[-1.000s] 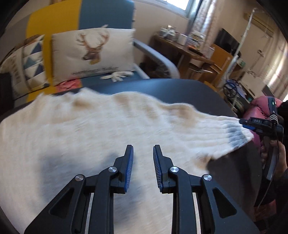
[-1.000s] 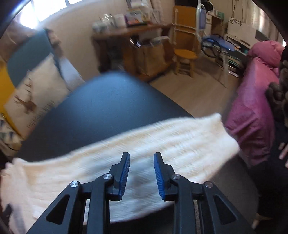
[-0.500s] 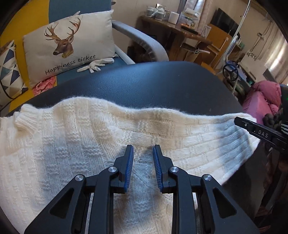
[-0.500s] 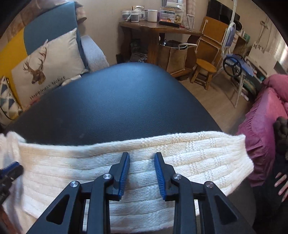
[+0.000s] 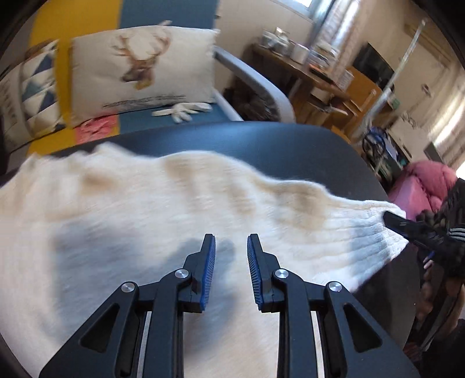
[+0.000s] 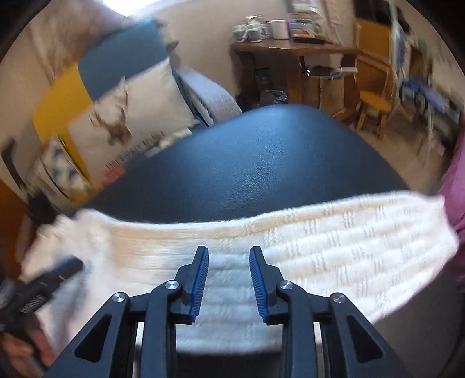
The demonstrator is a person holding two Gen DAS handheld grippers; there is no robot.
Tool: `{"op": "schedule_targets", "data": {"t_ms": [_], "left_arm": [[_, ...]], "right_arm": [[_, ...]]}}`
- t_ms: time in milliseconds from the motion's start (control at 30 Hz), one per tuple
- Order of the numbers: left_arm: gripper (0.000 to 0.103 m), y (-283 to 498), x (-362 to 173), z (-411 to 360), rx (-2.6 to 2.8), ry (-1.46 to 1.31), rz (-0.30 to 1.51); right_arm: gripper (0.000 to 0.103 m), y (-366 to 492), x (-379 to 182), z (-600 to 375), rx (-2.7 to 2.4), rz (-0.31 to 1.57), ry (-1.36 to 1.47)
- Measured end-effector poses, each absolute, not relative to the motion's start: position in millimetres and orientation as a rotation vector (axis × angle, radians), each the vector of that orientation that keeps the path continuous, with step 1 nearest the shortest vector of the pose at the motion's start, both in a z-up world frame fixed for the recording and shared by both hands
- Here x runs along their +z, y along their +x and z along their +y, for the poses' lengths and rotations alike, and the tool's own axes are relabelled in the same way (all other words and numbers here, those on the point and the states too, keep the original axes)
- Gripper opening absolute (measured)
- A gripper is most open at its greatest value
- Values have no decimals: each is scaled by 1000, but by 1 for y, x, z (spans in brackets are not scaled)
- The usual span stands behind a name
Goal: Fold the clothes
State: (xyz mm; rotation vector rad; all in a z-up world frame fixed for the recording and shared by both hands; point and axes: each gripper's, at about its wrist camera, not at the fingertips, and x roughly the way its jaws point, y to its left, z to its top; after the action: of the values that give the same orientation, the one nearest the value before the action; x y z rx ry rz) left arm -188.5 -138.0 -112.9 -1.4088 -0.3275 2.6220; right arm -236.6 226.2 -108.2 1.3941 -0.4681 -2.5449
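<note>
Daylit room, heavy motion blur in both fisheye views

Daylight is let in through a bright window at the top, blown out to white in the right wrist view. The cream knitted sweater is smeared by motion blur, sharper only at its ribbed end; soft bluish shadows are cast on it beside the black two-finger left gripper. A dull sheen is picked up on the dark leather-look tabletop. Straight lines are bent and corners blacked out at the edges. The deer-print cushion is streaked.
</note>
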Motion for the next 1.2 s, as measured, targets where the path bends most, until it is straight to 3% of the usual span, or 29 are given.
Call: {"op": "schedule_targets", "data": {"t_ms": [133, 333, 633, 933, 1000, 1067, 1200], "left_arm": [[25, -140, -114, -206, 2749, -1394, -361], [25, -91, -127, -259, 2810, -1473, -467], [28, -72, -127, -248, 2815, -1485, -432], [28, -90, -115, -201, 2753, -1430, -322], [28, -96, -116, -188, 2718, -1433, -311], [28, -99, -118, -176, 2690, -1441, -290], [28, -103, -121, -160, 2640, -1466, -268]], "right_arm": [[29, -190, -113, 314, -2425, -1117, 1234], [32, -133, -147, 402, -2436, -1595, 1109], [30, -153, -175, 427, -2470, -1741, 1109], [31, -162, -168, 424, -2485, -1661, 1120], [21, -166, -165, 420, -2528, -1596, 1168], [4, -169, -164, 418, -2583, -1541, 1226], [5, -170, -170, 422, -2562, -1583, 1179]]}}
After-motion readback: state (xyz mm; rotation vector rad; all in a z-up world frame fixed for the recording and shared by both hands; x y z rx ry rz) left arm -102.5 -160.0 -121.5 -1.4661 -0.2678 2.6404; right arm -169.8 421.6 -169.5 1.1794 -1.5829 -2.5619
